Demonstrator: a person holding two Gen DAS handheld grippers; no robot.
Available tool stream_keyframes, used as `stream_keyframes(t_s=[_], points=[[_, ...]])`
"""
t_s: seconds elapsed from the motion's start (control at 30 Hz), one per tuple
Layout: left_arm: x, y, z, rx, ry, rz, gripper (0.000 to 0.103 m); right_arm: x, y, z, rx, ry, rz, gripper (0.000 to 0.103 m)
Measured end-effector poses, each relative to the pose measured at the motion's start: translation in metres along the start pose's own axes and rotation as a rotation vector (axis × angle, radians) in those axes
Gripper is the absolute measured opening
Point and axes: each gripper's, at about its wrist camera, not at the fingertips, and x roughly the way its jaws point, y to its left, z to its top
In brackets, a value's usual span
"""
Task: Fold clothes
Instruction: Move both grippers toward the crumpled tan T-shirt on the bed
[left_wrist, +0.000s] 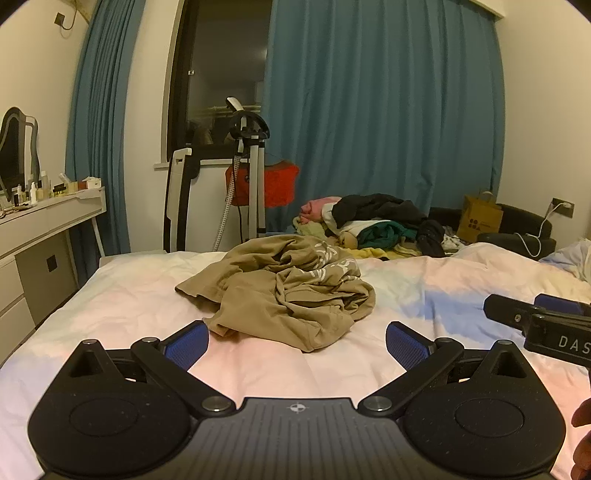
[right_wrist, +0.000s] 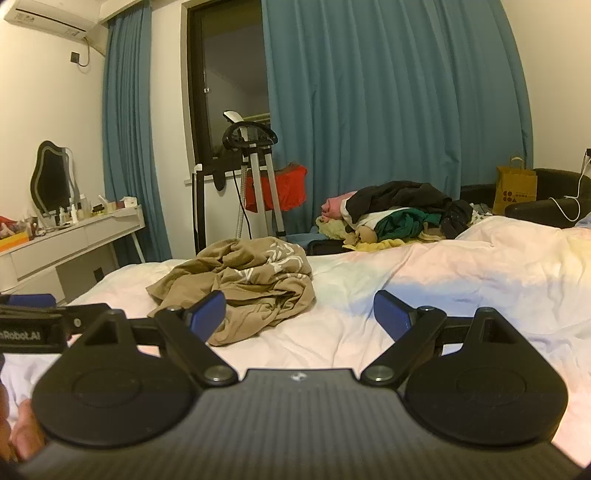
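Left wrist view puts the shirt (left_wrist: 284, 288) dead ahead of my left gripper (left_wrist: 297, 341), a crumpled tan heap on the bed (left_wrist: 110, 302), its near hem just beyond the fingertips and a little toward the left finger. Both left fingers (left_wrist: 184, 345) are spread wide with nothing between them. From the right wrist view the same shirt (right_wrist: 240, 284) sits ahead and to the left of my right gripper (right_wrist: 299, 314), whose fingers (right_wrist: 391, 314) are also spread and empty; its left finger overlaps the heap's near edge in the picture, though I cannot tell whether it touches. The heap runs roughly left to right across the bed, a flatter flap trailing off to the left. I judge the left gripper squarer to it and the right one offset. A pile of clothes (left_wrist: 380, 221) lies well apart at the bed's far side. Nothing here lies folded.
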Motion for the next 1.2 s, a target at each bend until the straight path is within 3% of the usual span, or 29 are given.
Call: stream_keyframes(t_s=[0.83,1.2], points=[[-0.003,-0.002,-0.001,0.016,0.019,0.014,0.103,-0.001,0.003,0.002,0.001,-0.019,-0.014,0.089],[0.004,0.003,-0.003,-0.006,0.023,0.069,0.103,-0.006,0.010,0.001,-0.033,-0.058,-0.035,0.089]])
